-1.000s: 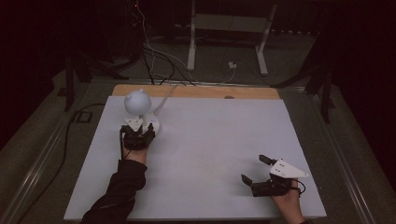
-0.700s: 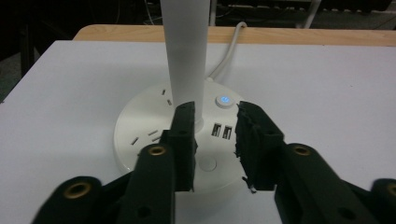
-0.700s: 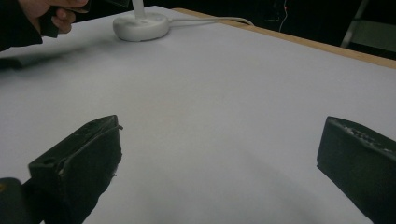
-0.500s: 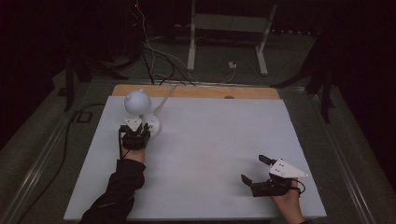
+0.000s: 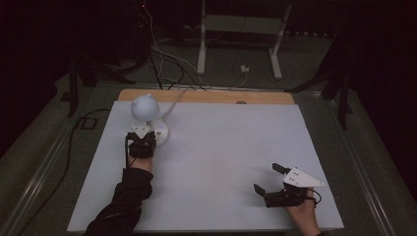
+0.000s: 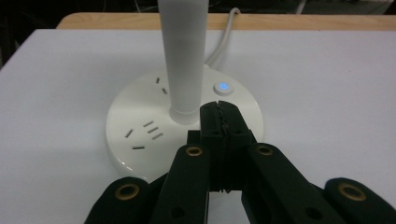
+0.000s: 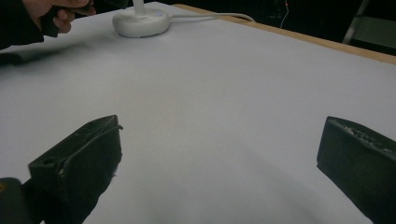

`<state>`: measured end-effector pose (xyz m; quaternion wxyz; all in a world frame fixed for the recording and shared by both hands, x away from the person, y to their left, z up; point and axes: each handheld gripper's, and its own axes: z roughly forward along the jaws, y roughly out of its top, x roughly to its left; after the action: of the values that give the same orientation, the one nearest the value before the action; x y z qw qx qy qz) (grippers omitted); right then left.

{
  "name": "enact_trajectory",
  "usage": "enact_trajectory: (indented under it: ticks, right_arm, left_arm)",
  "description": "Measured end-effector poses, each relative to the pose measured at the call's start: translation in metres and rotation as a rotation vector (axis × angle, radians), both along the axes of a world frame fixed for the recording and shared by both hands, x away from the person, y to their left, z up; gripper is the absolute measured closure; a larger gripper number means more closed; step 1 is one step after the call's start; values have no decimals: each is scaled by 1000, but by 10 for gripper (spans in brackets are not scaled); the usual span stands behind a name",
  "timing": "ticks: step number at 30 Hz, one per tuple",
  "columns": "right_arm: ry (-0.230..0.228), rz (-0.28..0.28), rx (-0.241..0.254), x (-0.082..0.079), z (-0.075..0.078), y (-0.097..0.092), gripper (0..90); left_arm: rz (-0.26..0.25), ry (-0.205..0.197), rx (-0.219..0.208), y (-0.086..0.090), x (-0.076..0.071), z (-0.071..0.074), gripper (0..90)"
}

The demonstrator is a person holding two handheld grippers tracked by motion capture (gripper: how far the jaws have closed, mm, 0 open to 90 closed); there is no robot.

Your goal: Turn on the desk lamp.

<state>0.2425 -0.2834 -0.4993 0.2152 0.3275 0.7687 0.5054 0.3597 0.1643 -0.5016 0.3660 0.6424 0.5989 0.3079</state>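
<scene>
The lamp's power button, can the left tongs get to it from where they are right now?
Probably yes. The left tongs are shut, their tips over the lamp base beside the stem, just short of the blue-lit button. Nothing lies between tips and button.

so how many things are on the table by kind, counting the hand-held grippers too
lamp: 1
left hand-held gripper, jaws shut: 1
right hand-held gripper, jaws open: 1
total: 3
</scene>
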Motion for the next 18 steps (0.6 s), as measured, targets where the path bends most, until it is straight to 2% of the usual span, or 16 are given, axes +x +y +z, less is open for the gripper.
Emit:
enact_trajectory:
  ticks: [5,7,18]
  right_arm:
    - [1,0,-2,0,0,0,0]
    - [0,1,-1,0,0,0,0]
    - [1,1,-1,0,0,0,0]
  left_arm:
    - [-2,9,15,-1,1,-2,900]
    - [-2,14,7,0,1,-3,900]
    - [-7,34,21,-1,2,-7,900]
